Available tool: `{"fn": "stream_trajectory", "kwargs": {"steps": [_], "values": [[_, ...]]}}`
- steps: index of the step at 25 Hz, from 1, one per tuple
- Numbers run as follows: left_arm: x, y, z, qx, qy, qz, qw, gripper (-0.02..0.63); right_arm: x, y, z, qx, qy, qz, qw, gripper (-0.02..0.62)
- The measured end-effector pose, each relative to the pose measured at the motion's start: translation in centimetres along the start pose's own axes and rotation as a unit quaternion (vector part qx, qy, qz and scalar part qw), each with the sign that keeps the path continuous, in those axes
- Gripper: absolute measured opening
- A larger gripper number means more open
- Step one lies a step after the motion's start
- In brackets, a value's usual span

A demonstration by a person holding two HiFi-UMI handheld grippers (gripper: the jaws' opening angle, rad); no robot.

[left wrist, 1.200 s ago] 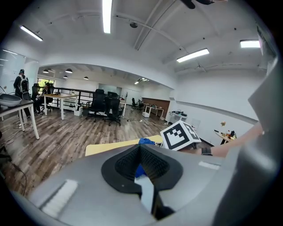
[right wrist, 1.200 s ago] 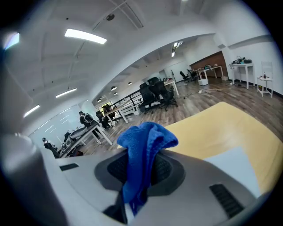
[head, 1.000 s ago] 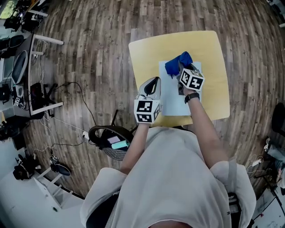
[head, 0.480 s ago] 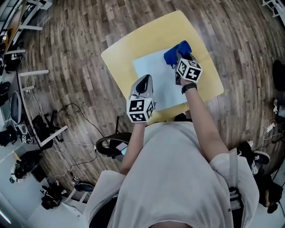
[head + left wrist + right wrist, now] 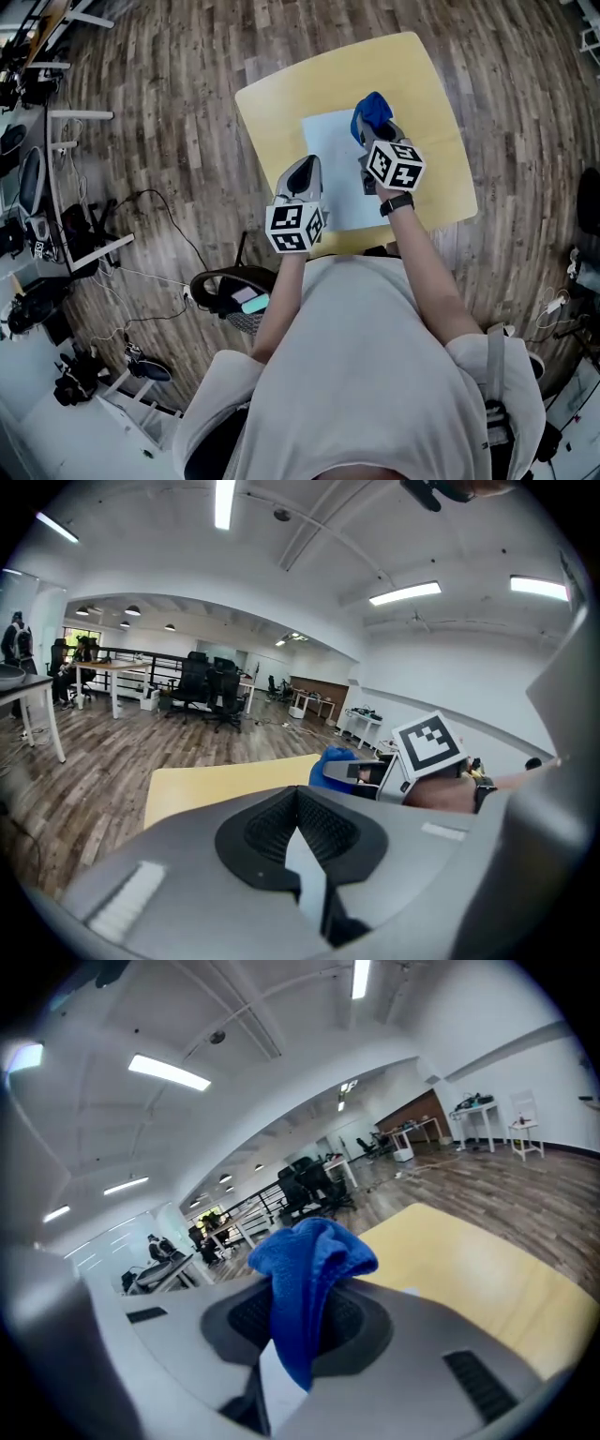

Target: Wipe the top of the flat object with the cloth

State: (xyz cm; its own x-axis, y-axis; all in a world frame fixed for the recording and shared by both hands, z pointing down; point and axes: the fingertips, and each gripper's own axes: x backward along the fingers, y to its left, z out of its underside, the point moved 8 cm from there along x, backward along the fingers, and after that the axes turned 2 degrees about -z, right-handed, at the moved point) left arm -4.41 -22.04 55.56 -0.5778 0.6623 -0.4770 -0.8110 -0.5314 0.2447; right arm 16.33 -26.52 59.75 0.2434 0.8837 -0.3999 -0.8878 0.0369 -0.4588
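A pale blue flat sheet lies on the yellow table. My right gripper is shut on a bunched blue cloth, which rests at the sheet's far edge. In the right gripper view the cloth stands up between the jaws and hangs over them. My left gripper is shut with nothing in it, over the sheet's near left edge. The left gripper view looks past its own tip to the cloth and the right gripper's marker cube.
The table stands on a wood plank floor. A black stool is beside the person's left side. Desks and cables crowd the far left. Office chairs stand further back in the room.
The head camera swung, so the table shifted in view. The right gripper and cloth have slid a little along the sheet's far edge. The left gripper keeps its place.
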Motion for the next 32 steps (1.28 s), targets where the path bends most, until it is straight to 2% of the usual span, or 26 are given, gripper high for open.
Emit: {"fn": "stream_trajectory", "kwargs": {"steps": [6,8,10,15,24,29,32], "values": [[3.1,3.3,0.3,0.016,-0.013,-0.064,0.9977,0.009,-3.8,8.4,2.8,0.005,0.053,-0.110,0.992,0.075],[4.3,4.1,0.4,0.025,-0.018,-0.084,0.9960,0.009,-5.0,10.6,4.1,0.005,0.069,-0.133,0.989,0.075],[5.0,4.6,0.1,0.026,-0.025,-0.095,0.9949,0.009,-6.0,11.8,5.3,0.005,0.083,-0.138,0.987,0.074],[5.7,4.7,0.1,0.031,-0.033,-0.094,0.9945,0.009,-6.8,9.9,6.9,0.010,0.095,-0.090,0.991,0.075],[3.8,1.9,0.5,0.000,-0.015,-0.044,0.9989,0.009,-1.9,-0.6,3.8,-0.011,0.039,0.020,0.999,0.074],[2.7,0.2,0.7,-0.011,-0.007,-0.018,0.9998,0.009,2.5,-7.3,2.2,-0.068,-0.014,0.105,0.992,0.074],[2.4,-0.5,0.4,-0.015,-0.008,-0.009,0.9998,0.009,4.3,-9.5,1.1,-0.079,-0.034,0.135,0.987,0.074]]}}
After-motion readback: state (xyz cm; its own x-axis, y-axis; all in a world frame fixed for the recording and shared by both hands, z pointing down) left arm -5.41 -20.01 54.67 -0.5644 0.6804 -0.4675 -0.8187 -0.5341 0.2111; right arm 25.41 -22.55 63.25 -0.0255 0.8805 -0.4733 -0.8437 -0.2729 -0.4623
